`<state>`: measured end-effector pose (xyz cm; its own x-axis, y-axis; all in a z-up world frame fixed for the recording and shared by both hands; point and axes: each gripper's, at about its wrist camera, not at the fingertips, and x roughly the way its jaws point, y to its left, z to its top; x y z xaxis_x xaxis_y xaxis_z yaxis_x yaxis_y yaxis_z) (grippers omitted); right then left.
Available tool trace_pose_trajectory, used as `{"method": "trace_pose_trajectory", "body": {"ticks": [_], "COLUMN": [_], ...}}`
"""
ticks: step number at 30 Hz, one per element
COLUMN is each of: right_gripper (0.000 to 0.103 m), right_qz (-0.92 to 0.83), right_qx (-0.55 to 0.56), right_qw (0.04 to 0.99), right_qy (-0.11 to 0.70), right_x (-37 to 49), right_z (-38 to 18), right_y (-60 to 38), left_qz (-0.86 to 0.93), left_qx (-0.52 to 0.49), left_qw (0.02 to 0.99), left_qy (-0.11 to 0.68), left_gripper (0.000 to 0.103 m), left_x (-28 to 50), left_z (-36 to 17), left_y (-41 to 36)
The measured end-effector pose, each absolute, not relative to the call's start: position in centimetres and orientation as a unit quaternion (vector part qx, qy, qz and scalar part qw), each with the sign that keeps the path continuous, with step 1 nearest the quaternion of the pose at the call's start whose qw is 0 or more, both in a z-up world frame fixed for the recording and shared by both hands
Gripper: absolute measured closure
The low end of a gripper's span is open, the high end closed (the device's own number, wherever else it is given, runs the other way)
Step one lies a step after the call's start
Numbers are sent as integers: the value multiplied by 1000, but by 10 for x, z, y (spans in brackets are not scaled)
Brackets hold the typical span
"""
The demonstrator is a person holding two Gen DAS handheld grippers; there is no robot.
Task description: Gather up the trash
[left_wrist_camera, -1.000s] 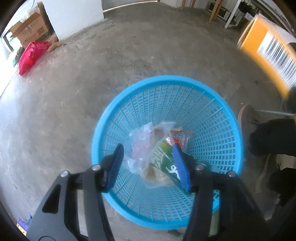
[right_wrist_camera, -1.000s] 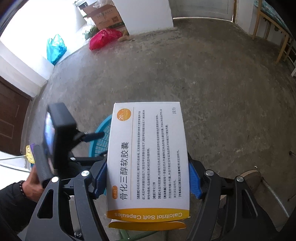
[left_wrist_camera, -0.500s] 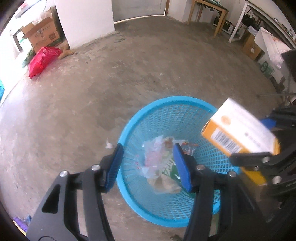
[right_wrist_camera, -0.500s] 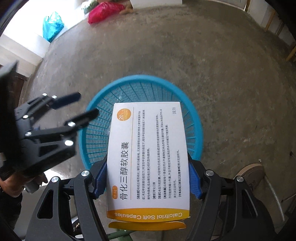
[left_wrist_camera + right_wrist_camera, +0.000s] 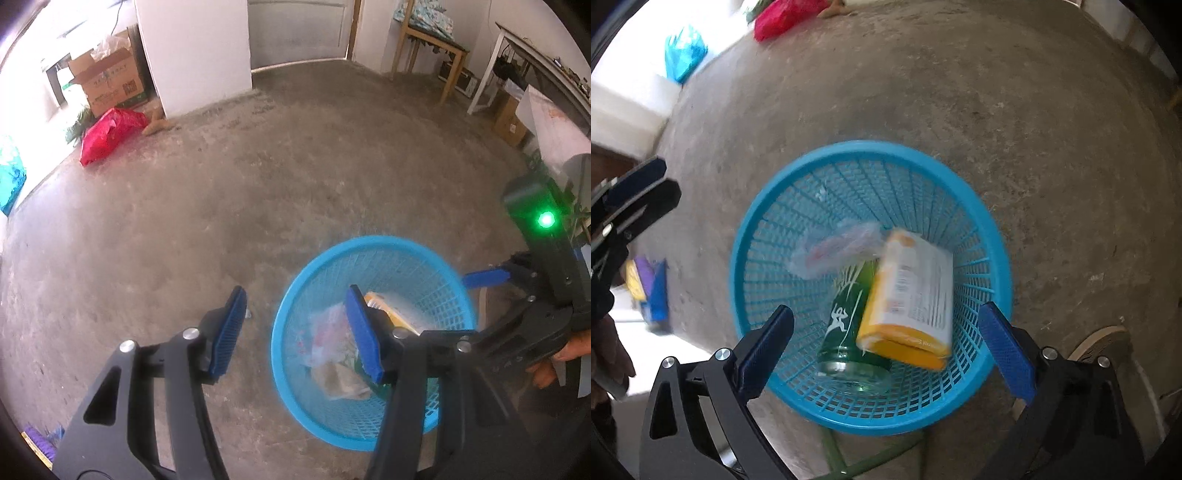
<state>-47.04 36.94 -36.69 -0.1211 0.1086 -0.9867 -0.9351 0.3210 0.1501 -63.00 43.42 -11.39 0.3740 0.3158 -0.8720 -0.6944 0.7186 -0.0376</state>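
A red bag (image 5: 110,133) lies on the concrete floor (image 5: 258,192) beside a cardboard box (image 5: 110,83). A wooden table (image 5: 430,44) stands by the far wall. A shoe (image 5: 1104,345) rests on the floor.

- The medicine box (image 5: 911,295) in the blue basket (image 5: 768,206) is motion-blurred; its small print cannot be read.
- The green bottle (image 5: 846,325) is half covered by that box, and its neck end is hidden under a blurred clear plastic bag (image 5: 834,247).
- In the left wrist view the left gripper's (image 5: 299,332) right finger (image 5: 364,336) covers most of the box (image 5: 384,306) and bottle.
- The basket's near rim (image 5: 332,439) runs behind that finger's arm.
- The right gripper (image 5: 487,277) is cut by the right edge; only one blue pad shows.
- A shoe (image 5: 1104,343) beyond the right gripper's (image 5: 886,343) right finger is partly hidden.
- Purple and blue items (image 5: 650,288) to its left are too blurred to name.
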Motion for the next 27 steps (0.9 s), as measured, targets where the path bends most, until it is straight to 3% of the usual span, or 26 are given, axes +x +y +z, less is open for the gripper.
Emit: {"method": "trace_pose_trajectory", "body": {"ticks": [6,12,18,23,27], "right_gripper": [6,6,6,6,6], "right_qz": [441,460,483,439,363], "right_qx": [-299,-203,-102,-68,-53], "right_qw": [598,633,691,782,846], "right_qy": [599,590,528,438,387], "right_x": [-445,-420,-351,-270,-215], "right_z": [-348,-294,-173,-52,7], "right_y": [359,342,288,179,78], "left_qz": [303,284,260,197,122], "left_qx": [-191,-182,-160,-136,-101], "left_qw": [822,850,885,914,937], "left_qy": [442,404,352,326,310], "left_gripper": [50,50,45,43,43], "left_x": [-609,-576,-522,-448,-370], "left_z": [-87,-44,17,64,100], "left_y": [424,412,393,356,302]}}
